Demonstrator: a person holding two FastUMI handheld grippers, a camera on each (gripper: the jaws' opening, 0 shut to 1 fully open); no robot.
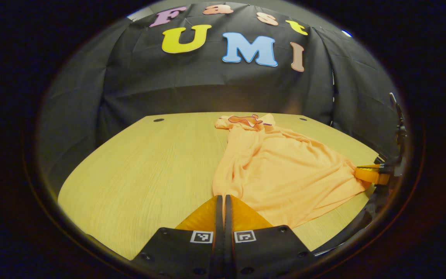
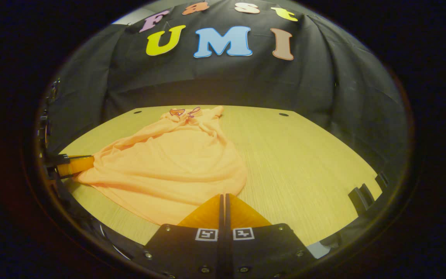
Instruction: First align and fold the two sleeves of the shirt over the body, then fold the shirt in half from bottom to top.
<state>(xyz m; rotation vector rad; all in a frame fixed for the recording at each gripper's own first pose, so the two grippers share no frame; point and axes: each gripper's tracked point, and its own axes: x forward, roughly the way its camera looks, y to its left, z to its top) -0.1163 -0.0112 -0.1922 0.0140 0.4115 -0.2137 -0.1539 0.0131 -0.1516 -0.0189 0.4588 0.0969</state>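
I see an orange shirt [image 1: 281,166] lying on the wooden tabletop [image 1: 141,174], its collar end bunched toward the far edge and its hem spread along the near edge. The cloth is wrinkled, with folds running from collar to hem.

In the left gripper view, my left gripper [image 1: 223,201] has its fingers pressed together with no gap between them, the tips right at the hem corner of the shirt. I cannot tell whether any cloth is pinched between them. Farther off at the right of this view, the right gripper [image 1: 370,174] sits at the other hem corner, touching the cloth.

In the right gripper view, my right gripper [image 2: 223,199] likewise has its fingers closed flat against each other, tips meeting the near hem of the shirt [image 2: 168,162]; whether fabric is caught there is unclear to me. The left gripper [image 2: 74,165] appears at the left of this view, at the opposite hem corner, touching the cloth.

The tabletop [image 2: 304,162] beside the shirt is bare wood with small dark holes near its far corners.
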